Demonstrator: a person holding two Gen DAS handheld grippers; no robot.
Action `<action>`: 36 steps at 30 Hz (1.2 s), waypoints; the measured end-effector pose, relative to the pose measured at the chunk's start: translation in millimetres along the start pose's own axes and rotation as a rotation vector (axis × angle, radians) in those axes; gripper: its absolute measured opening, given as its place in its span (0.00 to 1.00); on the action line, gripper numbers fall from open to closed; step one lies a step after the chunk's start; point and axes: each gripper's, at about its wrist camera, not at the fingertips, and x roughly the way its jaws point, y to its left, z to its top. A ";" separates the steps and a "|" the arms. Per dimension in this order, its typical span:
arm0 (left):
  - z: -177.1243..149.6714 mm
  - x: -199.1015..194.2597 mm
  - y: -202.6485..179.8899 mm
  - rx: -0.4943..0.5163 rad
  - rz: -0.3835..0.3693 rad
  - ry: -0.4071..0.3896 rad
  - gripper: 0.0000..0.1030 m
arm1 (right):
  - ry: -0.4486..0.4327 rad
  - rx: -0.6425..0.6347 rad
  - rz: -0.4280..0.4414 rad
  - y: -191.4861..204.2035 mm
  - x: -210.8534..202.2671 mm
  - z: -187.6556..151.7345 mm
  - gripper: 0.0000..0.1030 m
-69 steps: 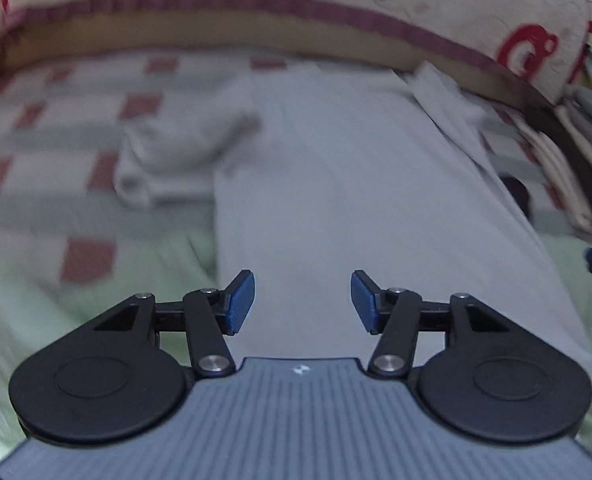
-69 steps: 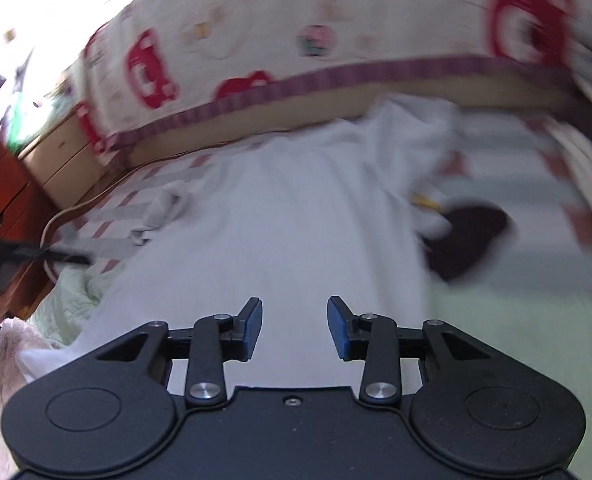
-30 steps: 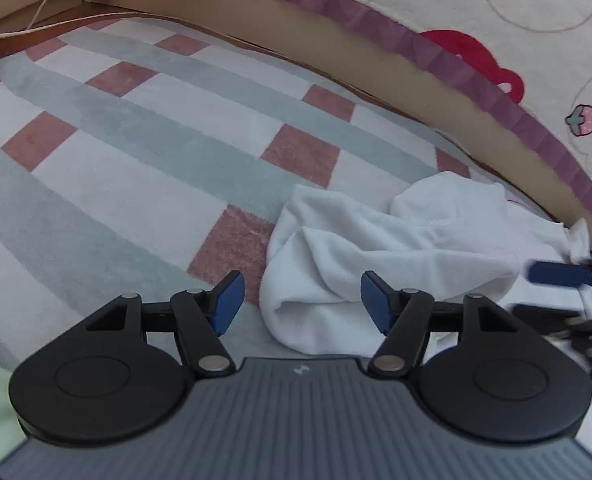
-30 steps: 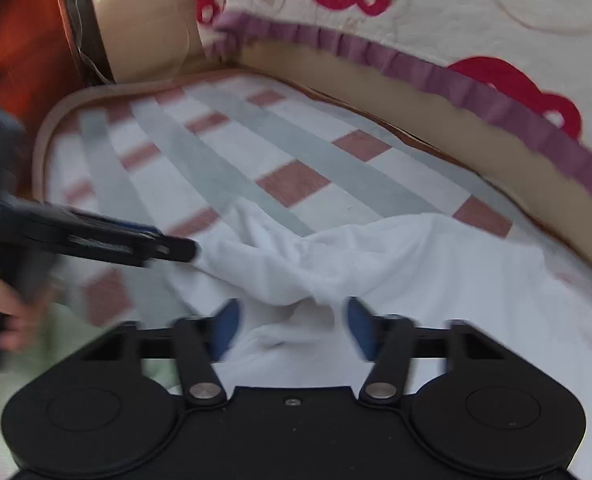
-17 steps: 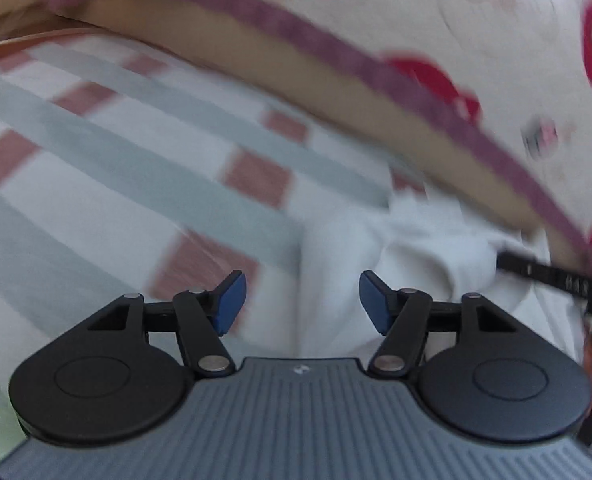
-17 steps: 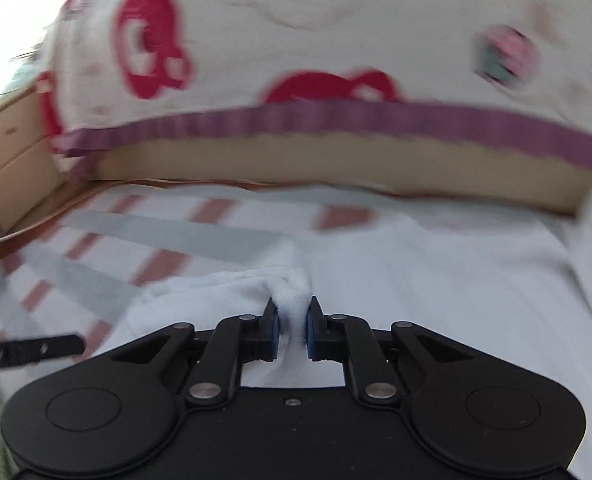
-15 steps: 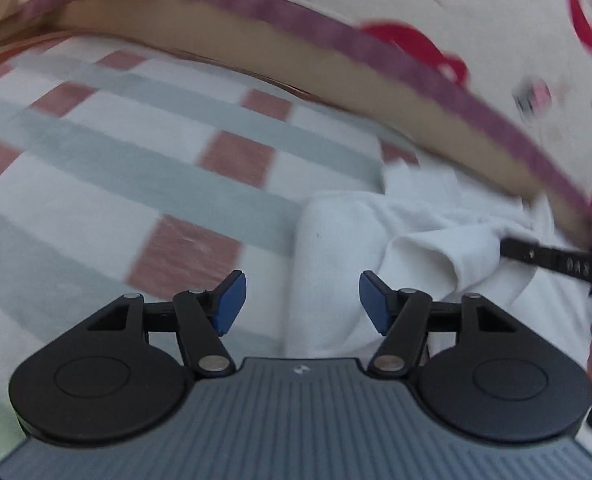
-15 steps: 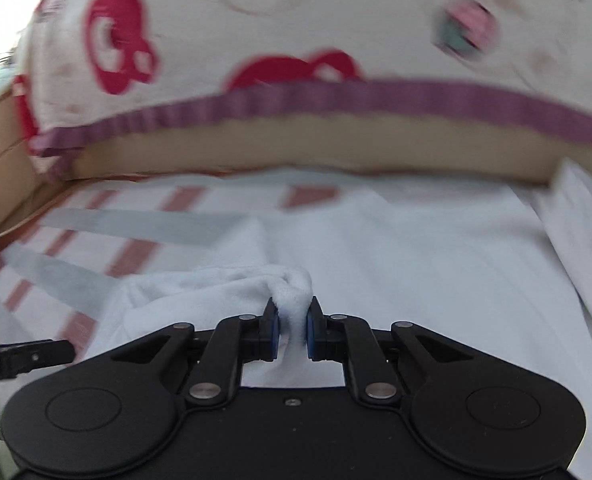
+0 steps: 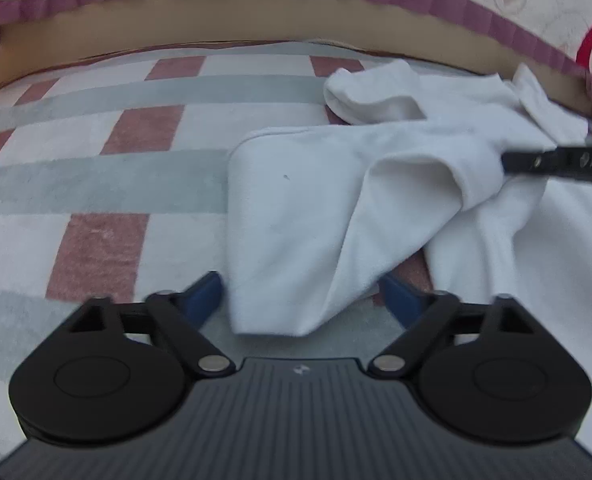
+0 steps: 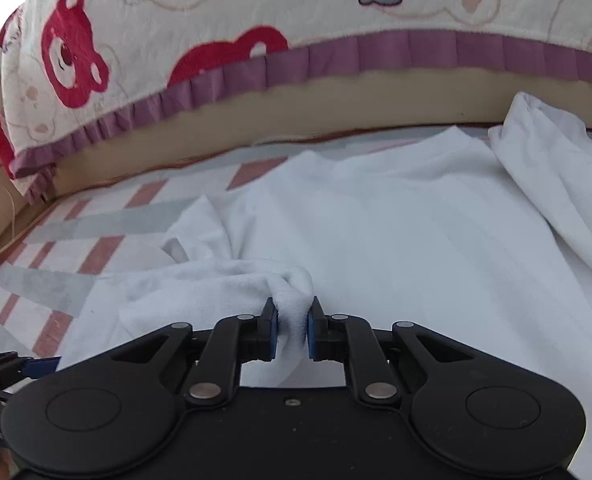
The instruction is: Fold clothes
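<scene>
Little of the fold looks done — the white garment (image 9: 303,216) lies rumpled on the checked bed cover (image 9: 96,184). Left gripper (image 9: 301,298) has its jaws apart around the sleeve's corner, not yet clamped. Right gripper (image 10: 292,326) pinches a bunch of sleeve cloth (body spread flat beyond). Sleeves and body all remain to fold.
</scene>
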 end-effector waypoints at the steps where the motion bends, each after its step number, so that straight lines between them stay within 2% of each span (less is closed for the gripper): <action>1: -0.5 2.9 -5.3 0.030 0.019 0.005 1.00 | -0.014 0.004 0.005 -1.7 -3.4 0.4 0.14; 3: -0.1 5.9 -10.4 0.041 0.027 -0.004 1.00 | -0.034 0.000 0.019 -2.1 -7.1 1.0 0.14; 5: 2.5 6.9 -10.2 0.035 0.038 -0.038 0.93 | -0.043 -0.014 0.034 -1.3 -9.6 1.0 0.14; 6: 4.0 7.2 -9.4 0.032 0.046 -0.058 0.75 | -0.041 -0.025 0.033 -0.8 -10.2 0.8 0.14; 7: 6.6 6.3 -8.8 0.038 0.047 -0.077 0.48 | -0.035 -0.032 0.040 -0.1 -10.4 0.4 0.16; 8: 10.6 3.3 -8.0 0.050 0.051 -0.089 0.35 | -0.029 -0.038 0.047 0.5 -10.7 -0.1 0.22; 9: 14.7 -0.2 -6.7 0.054 0.072 -0.096 0.14 | -0.024 -0.040 0.057 1.2 -11.6 -0.7 0.23; 13: 29.5 -31.8 17.9 -0.015 0.181 -0.215 0.14 | -0.008 -0.057 0.098 5.0 -15.2 -3.5 0.44; 18: 42.3 -94.4 77.9 -0.141 0.413 -0.420 0.13 | 0.046 -0.046 0.159 8.6 -11.5 -7.6 0.46; 20: 40.9 -110.6 105.8 -0.188 0.500 -0.466 0.13 | 0.083 -0.075 0.161 15.5 -8.3 -12.6 0.46; 22: 36.5 -117.2 134.8 -0.247 0.553 -0.476 0.13 | 0.119 -0.118 0.175 24.7 -5.6 -18.4 0.46; 24: 29.4 -117.9 163.5 -0.337 0.558 -0.459 0.13 | 0.157 -0.178 0.179 34.7 -1.8 -24.8 0.46; 27: 16.2 -105.6 201.4 -0.488 0.507 -0.417 0.14 | 0.172 -0.295 0.147 50.1 0.2 -35.5 0.50; 31: 1.3 -83.8 226.9 -0.604 0.439 -0.390 0.15 | 0.188 -0.389 0.102 66.9 0.7 -39.9 0.53; 33: -6.9 -84.0 235.8 -0.664 0.396 -0.427 0.15 | 0.210 -0.375 0.133 72.9 0.8 -37.5 0.53; 36: -15.0 -92.5 243.7 -0.693 0.361 -0.503 0.27 | 0.246 -0.311 0.250 82.4 1.3 -36.3 0.53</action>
